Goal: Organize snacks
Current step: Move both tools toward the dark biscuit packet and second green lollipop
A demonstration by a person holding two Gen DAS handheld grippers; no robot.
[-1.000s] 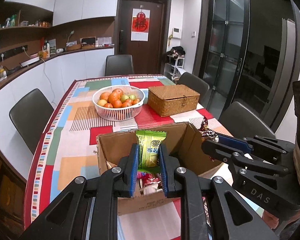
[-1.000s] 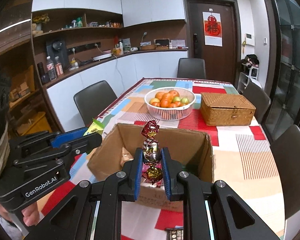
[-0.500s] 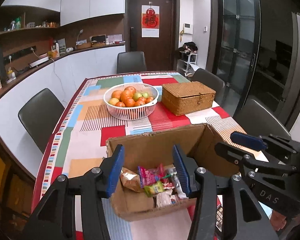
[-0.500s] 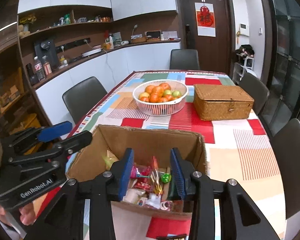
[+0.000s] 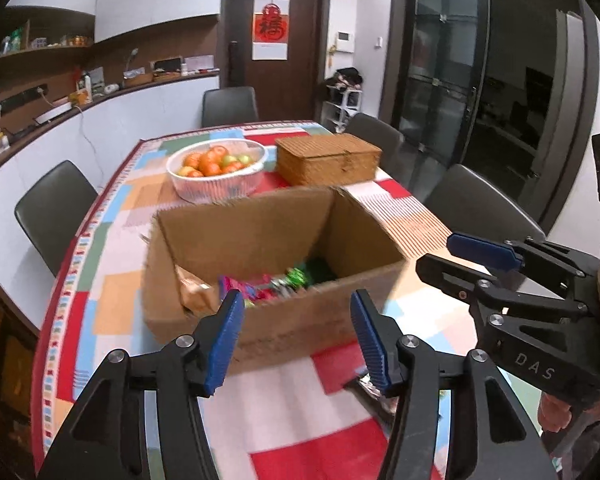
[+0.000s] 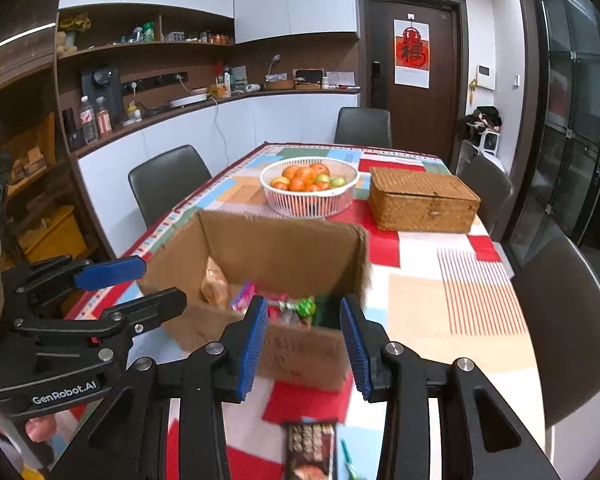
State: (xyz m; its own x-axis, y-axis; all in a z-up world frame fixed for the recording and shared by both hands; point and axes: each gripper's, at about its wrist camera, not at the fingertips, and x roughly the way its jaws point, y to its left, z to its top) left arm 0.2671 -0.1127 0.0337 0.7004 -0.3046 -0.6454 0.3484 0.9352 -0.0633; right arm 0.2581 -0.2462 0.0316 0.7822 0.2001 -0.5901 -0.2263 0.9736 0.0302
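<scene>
An open cardboard box (image 5: 284,320) (image 6: 300,350) stands on the patchwork tablecloth and holds several wrapped snacks (image 5: 268,284) (image 6: 288,306). My left gripper (image 5: 298,338) is open and empty, just in front of and above the box's near wall. My right gripper (image 6: 304,344) is open and empty, also at the near wall. Each gripper shows in the other's view: the right one (image 5: 472,256) at the right, the left one (image 6: 136,284) at the left. A dark snack pack (image 6: 310,452) and a green-wrapped item (image 6: 350,464) lie on the table below the right gripper.
A white basket of oranges and green fruit (image 5: 216,170) (image 6: 310,190) and a closed wicker box (image 5: 328,158) (image 6: 422,200) stand behind the cardboard box. Dark chairs (image 5: 54,208) (image 6: 568,320) surround the table. A counter and shelves run along the left wall.
Both grippers opened and dropped their loads, the green packet and the candy string, into the box. Both then pulled back toward me and lower, with the jaws wider.
</scene>
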